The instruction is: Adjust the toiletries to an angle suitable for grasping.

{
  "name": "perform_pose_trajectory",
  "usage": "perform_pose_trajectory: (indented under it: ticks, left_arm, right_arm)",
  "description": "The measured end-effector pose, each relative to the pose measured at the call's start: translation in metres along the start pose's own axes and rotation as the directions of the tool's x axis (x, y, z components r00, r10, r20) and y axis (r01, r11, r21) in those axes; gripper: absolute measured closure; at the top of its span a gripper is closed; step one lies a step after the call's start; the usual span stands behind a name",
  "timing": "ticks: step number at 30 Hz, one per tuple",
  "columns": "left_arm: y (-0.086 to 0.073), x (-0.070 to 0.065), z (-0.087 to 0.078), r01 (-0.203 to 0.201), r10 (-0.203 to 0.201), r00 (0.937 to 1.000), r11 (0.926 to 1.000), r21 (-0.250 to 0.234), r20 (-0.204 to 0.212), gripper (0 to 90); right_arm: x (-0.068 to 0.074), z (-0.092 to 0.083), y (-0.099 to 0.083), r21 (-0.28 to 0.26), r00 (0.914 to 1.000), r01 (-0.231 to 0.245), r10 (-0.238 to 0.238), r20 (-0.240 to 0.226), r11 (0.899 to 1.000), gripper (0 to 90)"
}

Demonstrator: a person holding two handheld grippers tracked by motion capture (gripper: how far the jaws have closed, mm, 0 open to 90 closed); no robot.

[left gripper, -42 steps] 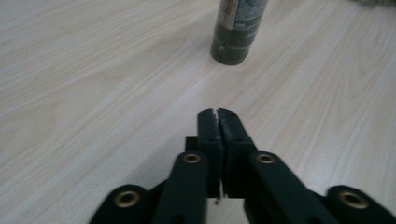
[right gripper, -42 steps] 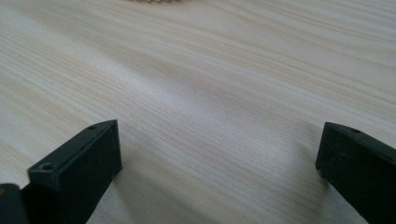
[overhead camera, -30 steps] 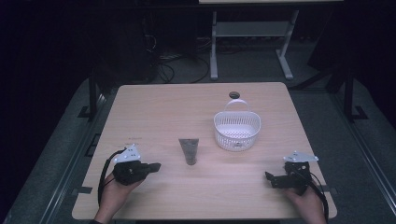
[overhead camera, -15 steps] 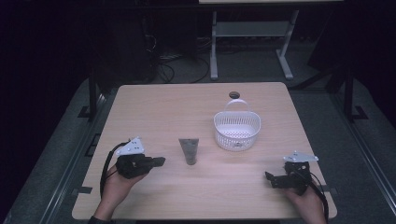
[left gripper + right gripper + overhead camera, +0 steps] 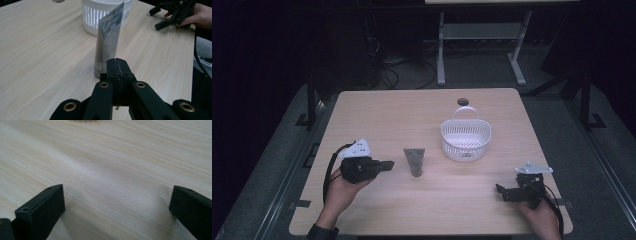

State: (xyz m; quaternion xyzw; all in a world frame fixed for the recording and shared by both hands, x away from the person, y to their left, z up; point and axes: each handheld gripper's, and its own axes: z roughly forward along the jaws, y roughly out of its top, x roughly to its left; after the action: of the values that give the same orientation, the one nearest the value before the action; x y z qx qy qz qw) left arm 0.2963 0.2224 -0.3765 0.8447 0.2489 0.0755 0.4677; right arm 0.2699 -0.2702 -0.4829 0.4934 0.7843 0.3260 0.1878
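A grey tube (image 5: 414, 161) stands upright on its cap near the middle of the wooden table (image 5: 377, 115), its flat crimped end up. My left gripper (image 5: 388, 164) hovers just left of the tube, jaws pressed together with nothing between them; in the left gripper view the tube (image 5: 108, 40) rises right behind the shut jaws. My right gripper (image 5: 504, 192) rests low at the table's front right in a hand, its jaws spread wide over bare wood, as the right gripper view shows.
A white slatted basket (image 5: 465, 140) with a handle stands right of the tube and a little farther back. A round cable hole (image 5: 462, 101) sits near the far edge. Beyond the table are dark floor, cables and a white stand.
My left gripper has risen off the table and moved right toward the tube. The right gripper has stayed where it was.
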Motion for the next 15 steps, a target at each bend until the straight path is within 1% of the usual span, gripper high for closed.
perform_pose_trajectory:
  ticks: [8, 13, 15]
  left_arm:
    - [0.011, 0.000, 0.004, -0.012, 0.012, 0.9999, 0.9998, -0.015, 0.007, 89.6]
    - [0.018, 0.003, 0.007, -0.018, 0.018, 0.9998, 0.9996, -0.020, 0.007, 89.6]
    - [0.021, 0.004, 0.009, -0.020, 0.020, 0.9998, 0.9994, -0.029, 0.006, 89.6]
  right_arm:
    - [0.000, 0.000, 0.000, -0.001, 1.0000, 0.001, -0.001, 0.000, 1.000, 0.0]
    - [0.000, 0.000, 0.000, 0.000, 1.0000, 0.001, -0.001, 0.000, 1.000, 0.0]
    - [0.000, 0.000, 0.000, 0.000, 1.0000, 0.000, 0.000, 0.000, 1.000, 0.0]
